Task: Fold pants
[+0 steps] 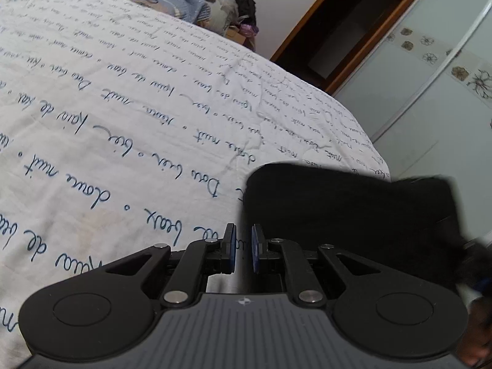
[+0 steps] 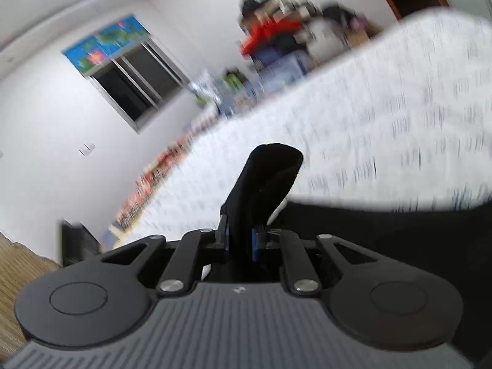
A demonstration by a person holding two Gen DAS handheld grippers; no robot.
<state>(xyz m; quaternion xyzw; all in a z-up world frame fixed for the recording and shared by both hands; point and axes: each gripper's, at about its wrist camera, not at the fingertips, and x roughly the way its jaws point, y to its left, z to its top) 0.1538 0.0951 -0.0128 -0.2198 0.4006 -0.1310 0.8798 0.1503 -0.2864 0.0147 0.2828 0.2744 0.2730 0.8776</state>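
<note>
My right hand-held gripper (image 2: 240,240) has a fold of the black pants (image 2: 264,181) pinched between its blue pads (image 2: 254,244). The jaws are closed on the cloth, with only the thickness of the fabric between them. A tongue of that dark cloth sticks up out of the fingers toward the middle of the frame, and the rest of the pants spreads away to the lower right, dark against the bed (image 2: 384,117). This view is smeared with motion blur, so the bed's printed lettering is just streaks here. In the upper left of the frame there is a window (image 2: 135,86) in a white wall, and a blurred heap of clothes (image 2: 276,37) sits at the top centre beyond the bed.

Over on the other side, my left hand-held gripper (image 1: 244,250) has its jaws drawn almost together, a thin slit between the blue pads (image 1: 255,249), and nothing in them. I see bare sheet through the gap. It hangs above the white bedspread (image 1: 123,107) with blue handwriting across it. The pants (image 1: 353,209) lie as a black mass just to the right of the fingertips, at the lower right of the frame, near the bed's edge; I cannot tell whether the right finger brushes them. A wardrobe door (image 1: 430,77) with flower motifs fills the upper right.
</note>
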